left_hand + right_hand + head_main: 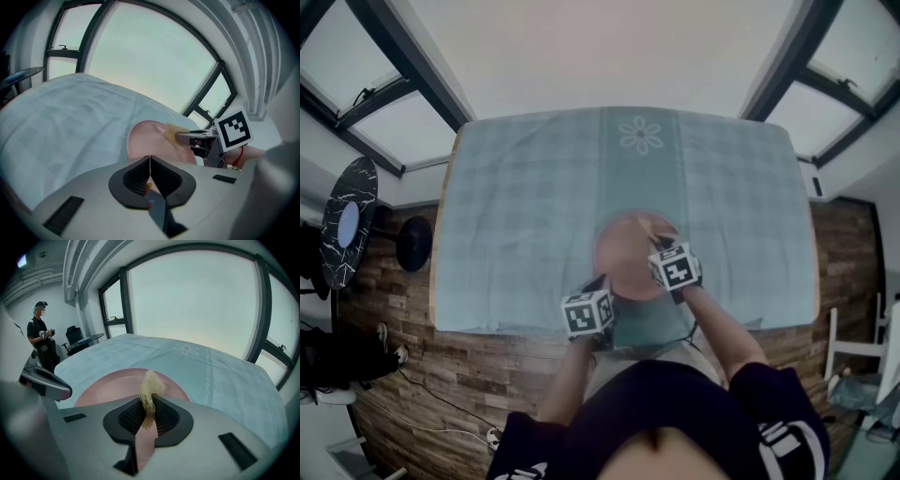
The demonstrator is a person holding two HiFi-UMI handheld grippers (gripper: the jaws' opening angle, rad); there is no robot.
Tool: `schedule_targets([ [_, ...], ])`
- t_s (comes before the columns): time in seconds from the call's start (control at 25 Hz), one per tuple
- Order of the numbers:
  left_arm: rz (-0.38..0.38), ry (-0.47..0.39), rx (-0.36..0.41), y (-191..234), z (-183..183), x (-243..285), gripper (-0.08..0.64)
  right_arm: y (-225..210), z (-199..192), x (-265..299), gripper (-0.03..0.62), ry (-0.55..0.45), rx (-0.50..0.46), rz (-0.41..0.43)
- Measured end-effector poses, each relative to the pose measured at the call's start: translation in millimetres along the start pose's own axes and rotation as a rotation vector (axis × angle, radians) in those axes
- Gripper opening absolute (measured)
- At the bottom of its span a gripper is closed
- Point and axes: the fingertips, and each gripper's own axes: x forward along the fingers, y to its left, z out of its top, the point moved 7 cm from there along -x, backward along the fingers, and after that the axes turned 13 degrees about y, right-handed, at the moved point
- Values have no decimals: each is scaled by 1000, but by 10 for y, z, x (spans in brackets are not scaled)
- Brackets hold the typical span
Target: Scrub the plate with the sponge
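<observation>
Your right tongs [150,403] are pinching the sponge [151,383], a pale frayed tuft that sticks out only a little past their tips. It is poised over the pink plate [112,387]. In the head view the plate [623,258] lies on the bench [516,197], toward 6 o'clock from its middle and not far from the near edge. The sponge is at about 3 o'clock on the plate. No view settles whether it is actually touching the surface.

Your left tongs [150,171] are pressed together at the plate's 7 o'clock rim. A thin reddish sliver shows low between them, which I take to be the rim nipped there.

My main worry is how little sponge is showing. If you bear down or tilt the right tongs, the hard tips may reach the plate before the tuft does, and you would scrape rather than scrub. The pinch is also narrow, so a hard sideways stroke could drag the sponge out.

The left hold is my second concern. It looks like a thin bite on a smooth rim, so pushing toward 12 o'clock could pull the plate free or lever its far side up.

The plate also rests on a loose cloth [56,122]. Long strokes may wrinkle it and walk the plate toward the near edge. With both tongs this close together, a stroke toward 7 o'clock could knock them into each other.
</observation>
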Motion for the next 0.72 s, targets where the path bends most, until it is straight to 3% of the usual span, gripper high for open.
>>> schedule_targets([
  [0.72, 5, 1, -41, 25, -68, 35, 12, 244, 100, 386, 35, 73, -73, 39],
])
